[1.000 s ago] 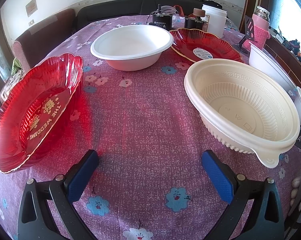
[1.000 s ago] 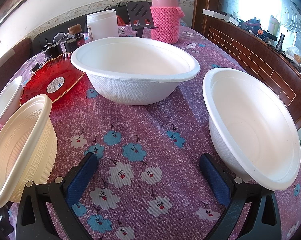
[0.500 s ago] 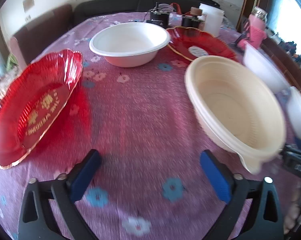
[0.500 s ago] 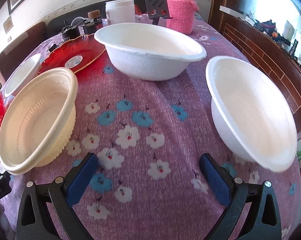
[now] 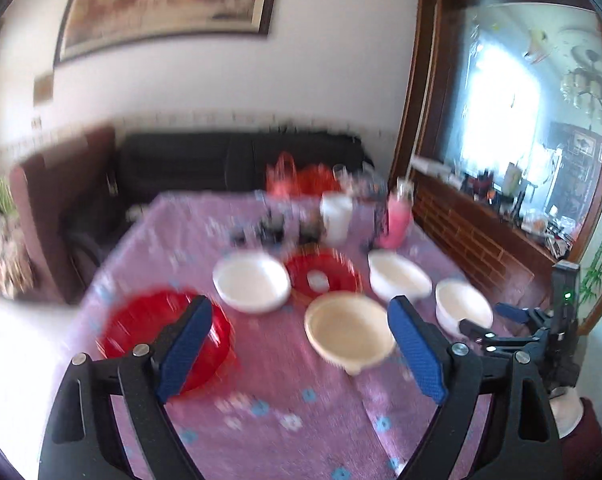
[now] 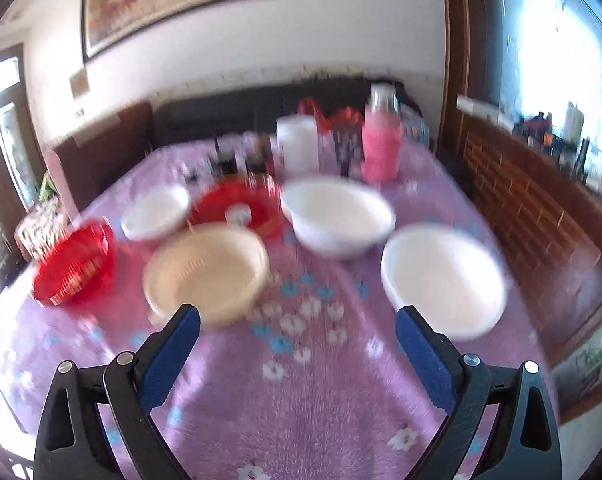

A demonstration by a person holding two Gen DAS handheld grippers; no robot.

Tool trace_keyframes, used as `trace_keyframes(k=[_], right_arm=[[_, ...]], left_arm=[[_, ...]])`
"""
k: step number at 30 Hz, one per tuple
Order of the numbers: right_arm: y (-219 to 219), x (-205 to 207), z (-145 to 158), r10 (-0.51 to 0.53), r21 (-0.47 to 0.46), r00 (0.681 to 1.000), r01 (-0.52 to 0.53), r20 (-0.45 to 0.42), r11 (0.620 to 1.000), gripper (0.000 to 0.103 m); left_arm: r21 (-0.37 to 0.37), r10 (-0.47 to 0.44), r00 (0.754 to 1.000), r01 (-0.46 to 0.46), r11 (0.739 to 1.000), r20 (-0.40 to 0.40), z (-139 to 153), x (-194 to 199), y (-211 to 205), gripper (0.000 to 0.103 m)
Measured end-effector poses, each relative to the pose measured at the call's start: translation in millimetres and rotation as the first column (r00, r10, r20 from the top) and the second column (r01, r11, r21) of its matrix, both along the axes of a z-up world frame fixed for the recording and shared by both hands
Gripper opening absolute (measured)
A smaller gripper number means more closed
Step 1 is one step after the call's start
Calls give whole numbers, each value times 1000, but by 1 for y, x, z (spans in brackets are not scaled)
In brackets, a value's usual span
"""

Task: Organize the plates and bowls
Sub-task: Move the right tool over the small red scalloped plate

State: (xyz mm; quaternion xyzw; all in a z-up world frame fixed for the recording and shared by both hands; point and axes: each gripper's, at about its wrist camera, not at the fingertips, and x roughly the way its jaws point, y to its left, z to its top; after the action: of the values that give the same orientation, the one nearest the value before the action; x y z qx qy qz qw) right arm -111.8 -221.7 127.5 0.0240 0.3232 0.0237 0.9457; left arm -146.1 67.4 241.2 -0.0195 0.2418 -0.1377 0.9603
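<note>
Desk: covered with a purple floral cloth (image 6: 301, 400); all the tableware stands spread out on it.
Left tool (image 5: 299, 350): blue pads spread wide, nothing between them, held above the near edge of the desk.
Right tool (image 6: 297, 354): blue pads spread wide, nothing between them, also held above the desk; in the left view it shows at the far right.
Red plates: a scalloped red glass plate (image 5: 169, 344) at the near left; a second red glass plate with a white sticker (image 5: 321, 276) further back, between two white bowls. The two plates are well apart.
Bowls: a cream ribbed plastic bowl (image 6: 207, 272) near the centre; a white paper-pulp bowl (image 6: 443, 280) at the near right; a second white bowl (image 6: 337, 216) behind it; a third white bowl (image 6: 155, 212) at the back left. None is nested in another.
Far end: a pink knitted flask (image 6: 381, 140), a white tub (image 6: 299, 144) and small dark items, blurred.
Progress: judged not begun. No stack exists, nothing is held.
Remaining: gather the white bowls into one stack, place the cream bowl, put the red plates together.
</note>
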Motion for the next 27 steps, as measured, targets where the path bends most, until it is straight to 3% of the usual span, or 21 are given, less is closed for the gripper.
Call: trace_keyframes(k=[3,6,9,12,15,17,21,25,27], right_arm=[[0,-11,72,11,-8,988,-10,153,1000,100],[4,-10,152,13,-19,963,-8,270,1000,100],[8,6,224,20,8,945,-24,326,1000,100],[22,42,290,16,3,946,-18,324,1000,100],[48,81,317,12,-56,949,6,315,998,100],[60,106,304,25,-38,966,-15,257,999,100],[79,156,220,122,66,990,-126,64,990,99],[91,189,120,177,150,979,-160,-104,976,84],[98,206,72,209,225,957,-163,-199,961,77]], left_arm=[[36,49,992,-54,998,113,64,-11,11,103],[55,147,968,-161,985,203,122,-4,23,103],[51,164,967,-177,983,193,168,23,28,103],[31,192,968,-199,979,163,199,59,32,103],[28,227,963,-233,972,146,200,87,41,103],[17,230,967,-233,972,115,176,100,46,103],[27,186,982,-186,982,-21,101,123,49,103],[60,158,979,-151,987,-127,35,153,44,103],[52,145,970,-137,989,-193,4,175,41,103]])
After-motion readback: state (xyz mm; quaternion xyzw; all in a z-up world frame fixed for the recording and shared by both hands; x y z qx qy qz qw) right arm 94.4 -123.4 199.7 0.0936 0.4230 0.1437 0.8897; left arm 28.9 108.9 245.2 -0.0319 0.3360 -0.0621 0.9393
